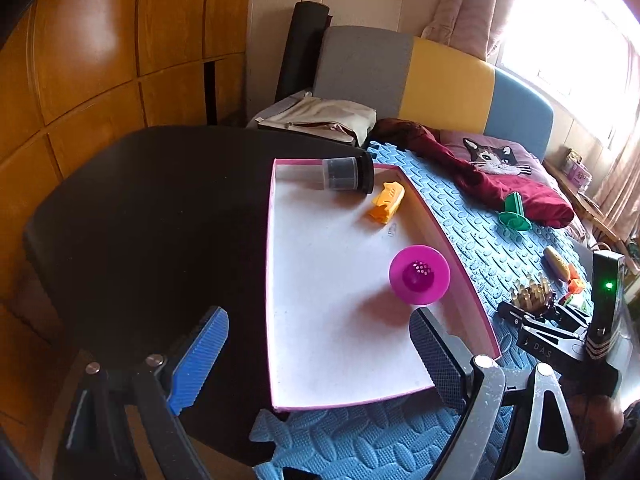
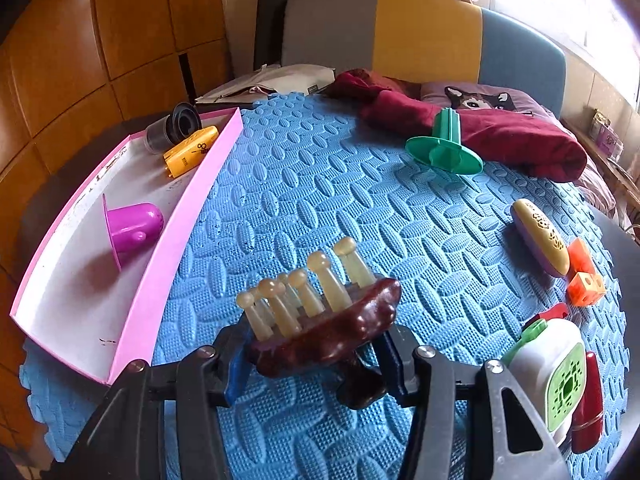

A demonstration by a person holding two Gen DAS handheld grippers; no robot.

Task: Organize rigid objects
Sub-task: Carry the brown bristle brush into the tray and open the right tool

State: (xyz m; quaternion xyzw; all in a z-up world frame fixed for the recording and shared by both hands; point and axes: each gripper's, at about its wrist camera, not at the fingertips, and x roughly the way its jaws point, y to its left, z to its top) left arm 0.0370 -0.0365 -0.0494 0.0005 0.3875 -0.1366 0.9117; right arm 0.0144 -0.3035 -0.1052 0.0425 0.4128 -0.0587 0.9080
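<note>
The dark-brown wooden massager with pale pegs (image 2: 320,320) is clamped by the right gripper (image 2: 316,364), lower centre. The pink shallow tray (image 1: 276,280) is overhung by the left gripper (image 1: 320,356), spread, empty.

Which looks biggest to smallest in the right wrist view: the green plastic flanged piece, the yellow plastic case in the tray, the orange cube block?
1. Green plastic flanged piece.
2. Yellow plastic case, in the pink tray.
3. Orange cube block, though it sits nearer the camera, so its true size may be smaller still.
</note>
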